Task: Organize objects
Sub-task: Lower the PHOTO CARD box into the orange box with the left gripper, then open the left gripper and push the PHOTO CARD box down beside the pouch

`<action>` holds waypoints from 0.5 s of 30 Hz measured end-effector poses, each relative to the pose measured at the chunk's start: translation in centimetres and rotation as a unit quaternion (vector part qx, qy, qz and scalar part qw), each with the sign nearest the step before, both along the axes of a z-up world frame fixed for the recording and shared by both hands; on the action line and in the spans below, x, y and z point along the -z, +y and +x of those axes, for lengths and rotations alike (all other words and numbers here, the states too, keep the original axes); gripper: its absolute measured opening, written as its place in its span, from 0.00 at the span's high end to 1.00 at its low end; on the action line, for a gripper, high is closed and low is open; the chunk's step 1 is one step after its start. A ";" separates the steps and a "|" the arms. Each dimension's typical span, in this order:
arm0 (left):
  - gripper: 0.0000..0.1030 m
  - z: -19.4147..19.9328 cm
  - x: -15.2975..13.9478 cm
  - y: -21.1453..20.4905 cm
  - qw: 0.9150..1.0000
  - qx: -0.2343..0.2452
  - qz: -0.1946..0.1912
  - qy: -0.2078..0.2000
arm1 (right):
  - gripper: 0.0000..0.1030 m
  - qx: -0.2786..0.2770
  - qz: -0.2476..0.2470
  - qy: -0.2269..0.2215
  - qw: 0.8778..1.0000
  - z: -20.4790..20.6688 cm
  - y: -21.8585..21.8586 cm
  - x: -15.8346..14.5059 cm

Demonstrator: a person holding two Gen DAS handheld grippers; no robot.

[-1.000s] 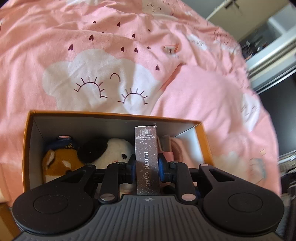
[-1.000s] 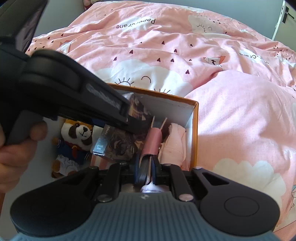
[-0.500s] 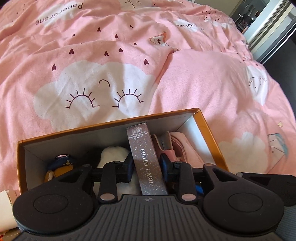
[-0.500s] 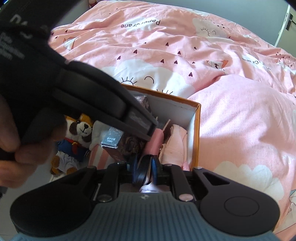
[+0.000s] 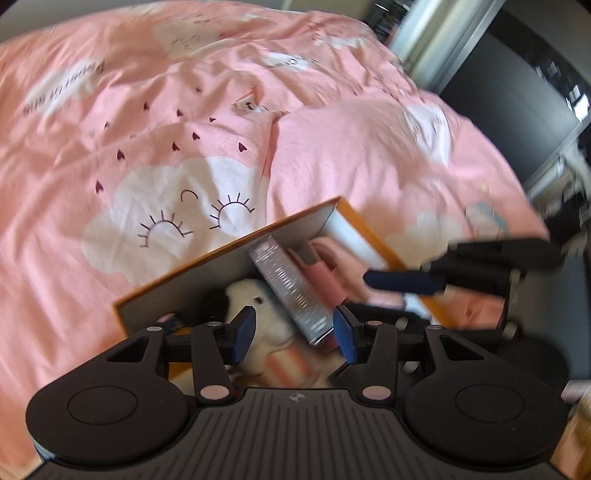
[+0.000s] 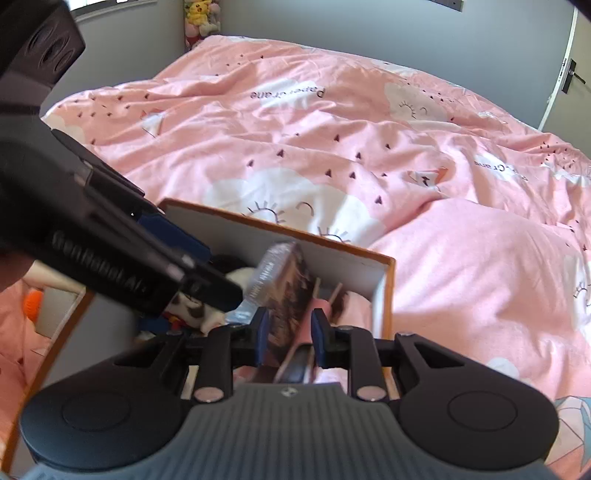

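Note:
An orange cardboard box (image 5: 354, 216) (image 6: 388, 280) sits on the pink bed. Inside it a silver photo card box (image 5: 291, 291) (image 6: 280, 280) stands tilted, next to a pink roll (image 5: 325, 282) (image 6: 312, 314) and a white plush toy (image 5: 258, 310). My left gripper (image 5: 293, 334) is open, its pads apart on either side of the photo card box's near end. My right gripper (image 6: 288, 332) is open over the box, its pads around the pink roll and the card box edge without pressing them. The right gripper also shows in the left wrist view (image 5: 406, 282).
The pink duvet (image 6: 332, 147) with cloud prints covers the bed all round the box. A dark doorway and shelves (image 5: 535, 92) lie to the right. Plush toys (image 6: 201, 18) sit by the grey wall at the bed's head.
My left gripper has opened and let go of the photo card box, which now leans in the orange box. My right gripper has opened too. Both views have swung and tilted.

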State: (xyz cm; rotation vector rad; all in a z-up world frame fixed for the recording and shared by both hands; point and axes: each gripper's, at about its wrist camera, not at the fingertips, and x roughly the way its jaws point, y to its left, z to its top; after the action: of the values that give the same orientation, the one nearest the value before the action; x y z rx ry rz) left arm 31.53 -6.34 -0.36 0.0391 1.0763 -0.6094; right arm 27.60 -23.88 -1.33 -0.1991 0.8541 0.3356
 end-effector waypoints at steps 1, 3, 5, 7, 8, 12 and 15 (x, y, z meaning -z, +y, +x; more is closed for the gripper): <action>0.48 -0.3 0.0 0.1 1.000 0.020 0.018 -0.011 | 0.69 -0.005 0.006 0.001 1.000 0.1 0.2 -0.1; 0.48 -1.1 0.1 0.2 0.996 0.062 0.054 -0.038 | 0.65 -0.012 0.012 0.004 1.000 0.4 0.3 0.0; 0.49 -1.9 0.1 0.1 0.989 0.106 0.082 -0.069 | 0.61 -0.017 0.002 0.008 1.000 0.8 1.3 0.4; 0.47 -2.8 0.4 -0.2 0.979 0.151 0.105 -0.091 | 0.57 -0.017 -0.001 0.011 1.000 1.4 1.9 1.0; 0.47 -3.1 0.6 -0.5 0.974 0.169 0.115 -0.098 | 0.57 -0.016 -0.004 0.013 1.000 1.5 2.2 1.3; 0.47 -3.8 1.6 -1.8 0.958 0.212 0.139 -0.133 | 0.57 0.000 -0.013 0.021 1.000 2.8 2.3 2.2; 0.42 -3.7 2.6 -2.9 0.951 0.227 0.150 -0.148 | 0.63 0.004 -0.011 0.024 1.000 3.0 1.8 2.4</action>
State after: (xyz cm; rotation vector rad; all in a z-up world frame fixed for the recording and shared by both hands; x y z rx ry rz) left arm 27.86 -9.27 -2.91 0.6390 0.8586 -0.8166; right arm 30.60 -22.09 -3.69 -0.2081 0.9068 0.3247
